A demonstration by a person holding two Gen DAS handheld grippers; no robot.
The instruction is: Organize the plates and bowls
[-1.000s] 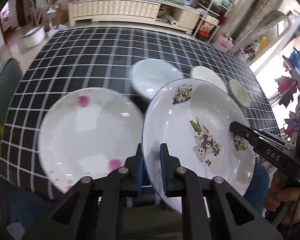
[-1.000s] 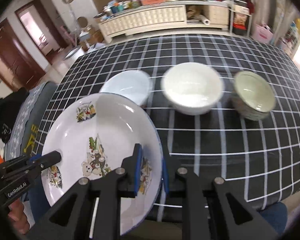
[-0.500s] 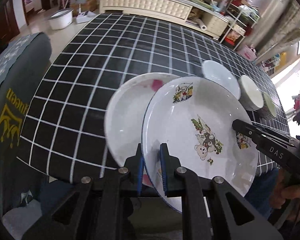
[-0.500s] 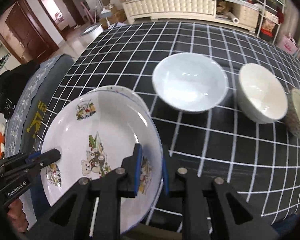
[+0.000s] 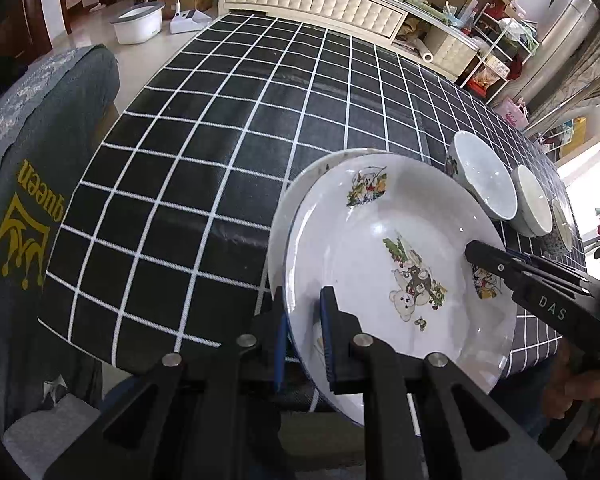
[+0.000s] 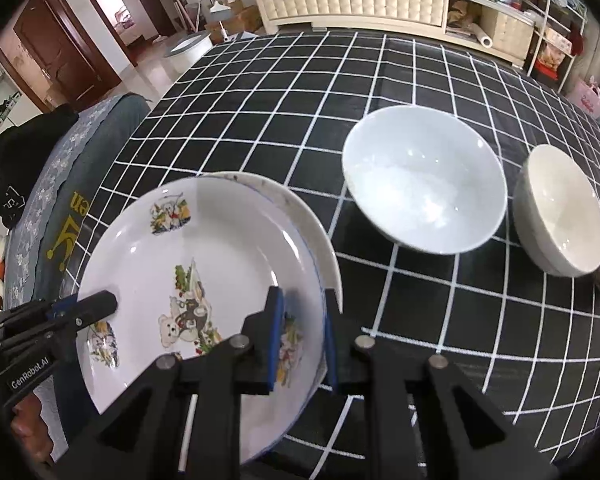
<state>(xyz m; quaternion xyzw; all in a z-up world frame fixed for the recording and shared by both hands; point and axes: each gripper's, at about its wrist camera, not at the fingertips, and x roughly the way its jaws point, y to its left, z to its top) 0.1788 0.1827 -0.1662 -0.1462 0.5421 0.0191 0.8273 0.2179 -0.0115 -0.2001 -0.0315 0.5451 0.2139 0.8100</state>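
A white cartoon-print plate (image 5: 396, 256) is held by both grippers. My left gripper (image 5: 304, 332) is shut on its left rim; my right gripper (image 6: 302, 336) is shut on its right rim. The plate (image 6: 196, 276) hovers almost squarely over a second white plate (image 5: 296, 188), of which only a rim sliver (image 6: 312, 224) shows. To the right stand a pale blue bowl (image 6: 424, 178), a cream bowl (image 6: 560, 212) and a patterned bowl (image 5: 558, 232) at the edge.
The table has a black cloth with a white grid (image 5: 236, 120). A grey chair back with gold lettering (image 5: 24, 184) stands at the table's left edge. A white sideboard (image 6: 356, 0) lines the far wall.
Both grippers carried the cartoon plate leftwards; it went from beside the pink-dotted plate to nearly covering it. The bowls have shifted right in both views.
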